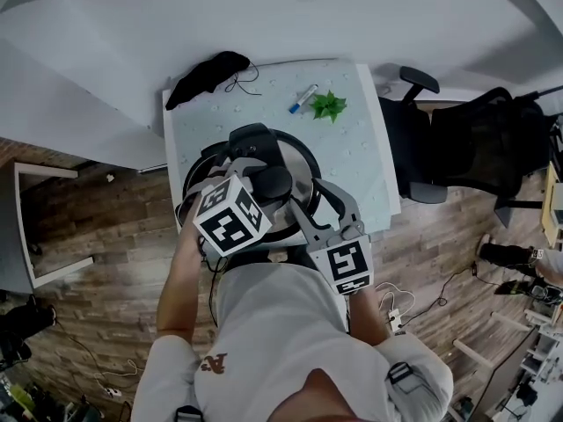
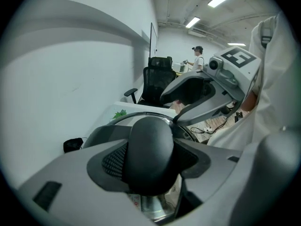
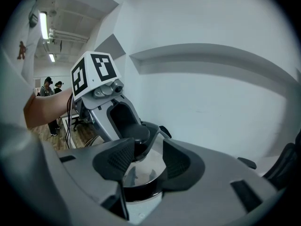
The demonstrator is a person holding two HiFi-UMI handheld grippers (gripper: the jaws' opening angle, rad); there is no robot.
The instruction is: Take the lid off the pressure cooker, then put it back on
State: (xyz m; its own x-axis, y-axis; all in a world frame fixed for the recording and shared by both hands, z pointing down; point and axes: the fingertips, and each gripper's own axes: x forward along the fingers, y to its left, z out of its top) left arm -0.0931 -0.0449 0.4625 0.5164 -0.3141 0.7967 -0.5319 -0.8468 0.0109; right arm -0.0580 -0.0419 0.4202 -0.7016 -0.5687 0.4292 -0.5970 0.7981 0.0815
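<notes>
Pressure cooker (image 1: 308, 181) on the near half of a small table (image 1: 365, 161), shiny lid (image 1: 290, 152) over it; seated or raised off the pot, not to be told. Long black handle (image 1: 249, 136) lying along the line from near edge to far edge, pointing away toward the wall. Black knob (image 2: 150, 147) at the lid's middle clamped between the pads of the left gripper (image 2: 151, 161), jaws part-way closed and pressing it from both sides, gripper slanting down. Right gripper (image 3: 141, 163) at the lid's right side, jaws apart, pads bare, only the lid's bright surface and dark rim in the gap. Pale dotted cloth over the tabletop; on its far part a blue pen (image 1: 303, 98) beside a green leafy sprig (image 1: 327, 105), and a black bundle (image 1: 208, 71) at the far left corner. White wall (image 1: 264, 16) behind the table, wood floor (image 1: 97, 236) around it, black office chair (image 1: 457, 143) just to the right.
</notes>
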